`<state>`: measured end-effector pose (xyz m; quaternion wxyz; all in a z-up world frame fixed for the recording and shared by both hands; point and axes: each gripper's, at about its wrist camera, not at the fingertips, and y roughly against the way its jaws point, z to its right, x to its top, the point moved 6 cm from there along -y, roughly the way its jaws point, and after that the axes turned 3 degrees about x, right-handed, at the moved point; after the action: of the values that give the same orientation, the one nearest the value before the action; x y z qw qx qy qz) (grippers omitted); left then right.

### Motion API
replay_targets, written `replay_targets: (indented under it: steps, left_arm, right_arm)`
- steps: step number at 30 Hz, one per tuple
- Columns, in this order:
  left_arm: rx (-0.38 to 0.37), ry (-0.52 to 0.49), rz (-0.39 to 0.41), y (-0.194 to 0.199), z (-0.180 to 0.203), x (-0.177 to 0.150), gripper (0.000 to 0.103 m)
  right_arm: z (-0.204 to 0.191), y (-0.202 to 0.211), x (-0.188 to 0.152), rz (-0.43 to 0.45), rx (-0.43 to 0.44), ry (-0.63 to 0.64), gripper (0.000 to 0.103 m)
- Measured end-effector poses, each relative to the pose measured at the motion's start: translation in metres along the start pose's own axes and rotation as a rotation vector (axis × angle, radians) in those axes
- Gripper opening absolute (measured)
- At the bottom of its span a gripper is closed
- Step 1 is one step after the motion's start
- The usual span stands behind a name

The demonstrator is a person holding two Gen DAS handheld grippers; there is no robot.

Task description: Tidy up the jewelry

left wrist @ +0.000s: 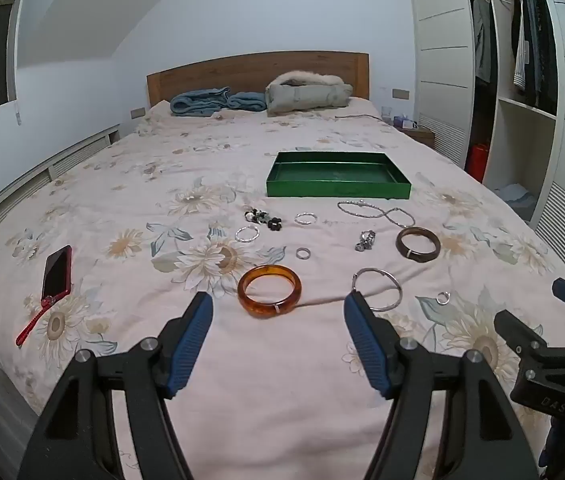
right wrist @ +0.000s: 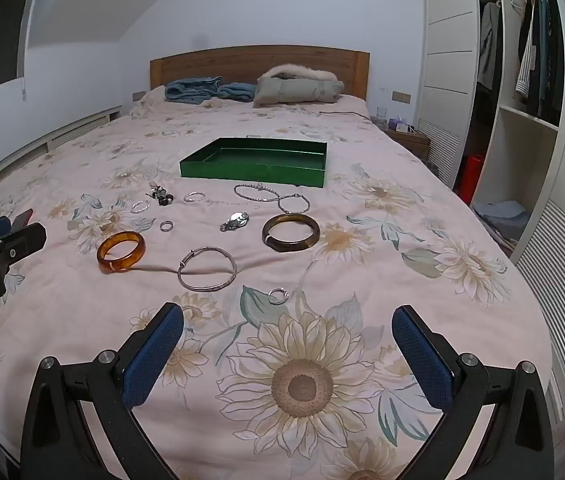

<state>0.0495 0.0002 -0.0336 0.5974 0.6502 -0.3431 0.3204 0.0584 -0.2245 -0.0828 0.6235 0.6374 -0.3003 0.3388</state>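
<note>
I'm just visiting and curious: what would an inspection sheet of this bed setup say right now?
Surface: floral bedspread, bare between pieces.
Job's things: green tray holds nothing visible; amber bangle, dark brown bangle, thin silver bangle, small rings, chain necklace, bead cluster lie loose in front of it.
Clutter: red phone, folded blue blanket, fur-trimmed coat.
Grippers: left gripper and right gripper both open, holding nothing.
Cables: dark cord near the coat.
Surroundings: wooden headboard, open wardrobe.
</note>
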Motion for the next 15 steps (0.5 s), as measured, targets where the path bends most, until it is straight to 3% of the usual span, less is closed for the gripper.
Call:
replay_targets:
  steps: [15]
  left_arm:
    - [-0.002, -0.002, -0.010, -0.0016, 0.0042, -0.0020, 0.066]
  right_arm:
    - [0.0010, 0.0009, 0.0007, 0.004, 0.000, -0.001, 0.103]
